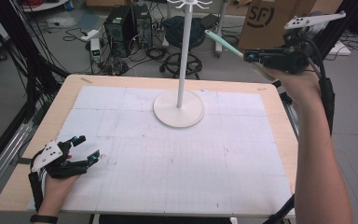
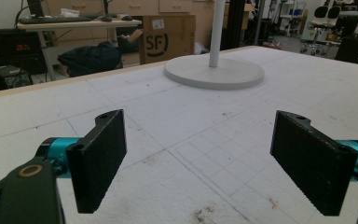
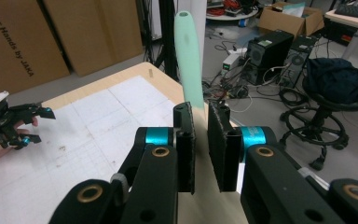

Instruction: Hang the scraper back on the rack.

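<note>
Mint-green utensil handle [image 3: 189, 56], smooth, rounded, tapering, clamped in right gripper [image 3: 201, 149] high beyond the table's far right corner. Likely slipping or pivoting between ribbed black pads if knocked against the slim white stand [image 1: 184, 51]. Left gripper [image 1: 85, 148] spread wide, empty, near the front left corner.
</note>
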Action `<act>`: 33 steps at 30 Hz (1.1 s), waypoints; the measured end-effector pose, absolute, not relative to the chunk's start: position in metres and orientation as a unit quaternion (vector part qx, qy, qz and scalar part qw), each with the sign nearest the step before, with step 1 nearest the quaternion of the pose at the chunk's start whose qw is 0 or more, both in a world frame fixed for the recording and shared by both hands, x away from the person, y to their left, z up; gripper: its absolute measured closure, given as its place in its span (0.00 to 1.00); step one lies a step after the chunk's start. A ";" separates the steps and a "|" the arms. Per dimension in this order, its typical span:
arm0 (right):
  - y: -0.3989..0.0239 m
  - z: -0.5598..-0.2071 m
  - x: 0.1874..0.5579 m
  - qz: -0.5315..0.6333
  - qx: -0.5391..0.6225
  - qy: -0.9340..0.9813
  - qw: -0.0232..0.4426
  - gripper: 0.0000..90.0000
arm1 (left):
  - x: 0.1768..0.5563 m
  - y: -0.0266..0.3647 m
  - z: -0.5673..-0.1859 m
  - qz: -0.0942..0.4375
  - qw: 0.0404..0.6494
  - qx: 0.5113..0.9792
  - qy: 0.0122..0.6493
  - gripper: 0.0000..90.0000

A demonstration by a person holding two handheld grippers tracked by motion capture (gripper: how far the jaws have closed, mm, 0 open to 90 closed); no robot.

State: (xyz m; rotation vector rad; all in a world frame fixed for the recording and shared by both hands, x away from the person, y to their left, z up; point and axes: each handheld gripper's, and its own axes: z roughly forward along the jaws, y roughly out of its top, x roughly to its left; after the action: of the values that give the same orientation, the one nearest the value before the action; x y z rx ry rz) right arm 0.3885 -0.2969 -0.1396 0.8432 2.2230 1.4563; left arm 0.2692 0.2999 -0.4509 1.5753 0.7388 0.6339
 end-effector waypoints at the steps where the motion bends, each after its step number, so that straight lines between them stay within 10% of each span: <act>1: -0.297 -0.137 0.389 0.514 0.298 0.785 0.175 0.91 | 0.269 0.300 -0.451 0.273 0.601 0.680 0.319 0.21; 33: -0.285 -0.096 0.398 0.514 0.300 0.776 0.209 0.91 | 0.269 0.300 -0.451 0.274 0.601 0.681 0.316 0.21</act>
State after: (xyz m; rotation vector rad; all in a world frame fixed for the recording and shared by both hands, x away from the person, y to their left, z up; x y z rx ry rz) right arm 0.3983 -0.2852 -0.0961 0.8334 2.1581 1.4311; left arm 0.2690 0.2996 -0.4509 1.5774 0.7325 0.6358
